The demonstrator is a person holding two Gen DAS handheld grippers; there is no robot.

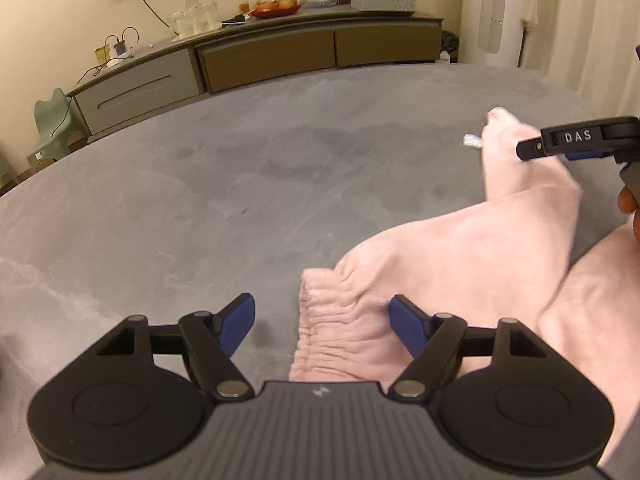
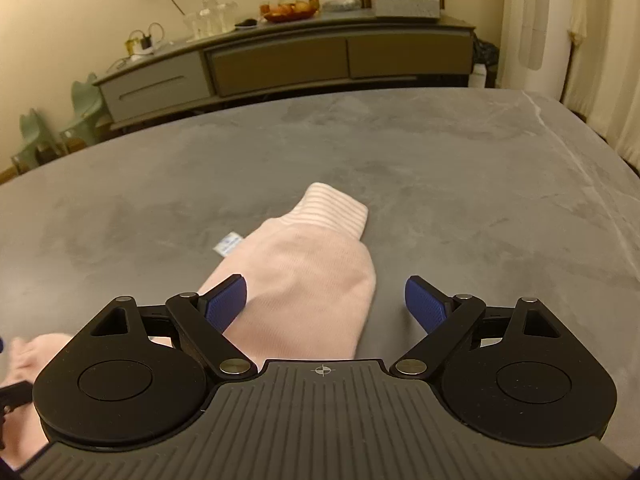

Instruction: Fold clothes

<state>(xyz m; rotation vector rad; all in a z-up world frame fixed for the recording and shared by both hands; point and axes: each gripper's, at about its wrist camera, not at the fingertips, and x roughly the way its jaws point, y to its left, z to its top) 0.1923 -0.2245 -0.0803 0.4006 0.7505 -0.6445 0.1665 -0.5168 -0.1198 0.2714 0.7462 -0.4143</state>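
Observation:
Pink trousers (image 1: 460, 248) lie on the grey surface (image 1: 180, 208). Their gathered elastic waistband (image 1: 332, 320) sits between the blue pads of my left gripper (image 1: 322, 316), which is open just above it. One leg runs away to the right and ends in a striped cuff (image 2: 336, 208), with a small white label (image 2: 228, 244) sticking out beside it. My right gripper (image 2: 326, 300) is open over that leg, its left pad (image 2: 226, 300) above the cloth and its right pad over the bare surface. In the left wrist view the right gripper (image 1: 528, 148) shows side-on above the leg.
A long low sideboard (image 1: 280, 52) stands past the far edge, holding glasses, a red fruit bowl (image 1: 276, 10) and a grey box. Green child chairs (image 1: 52, 128) stand at the left. A white column and curtain (image 2: 552, 20) are at the right. A hand (image 1: 628, 200) holds the right gripper.

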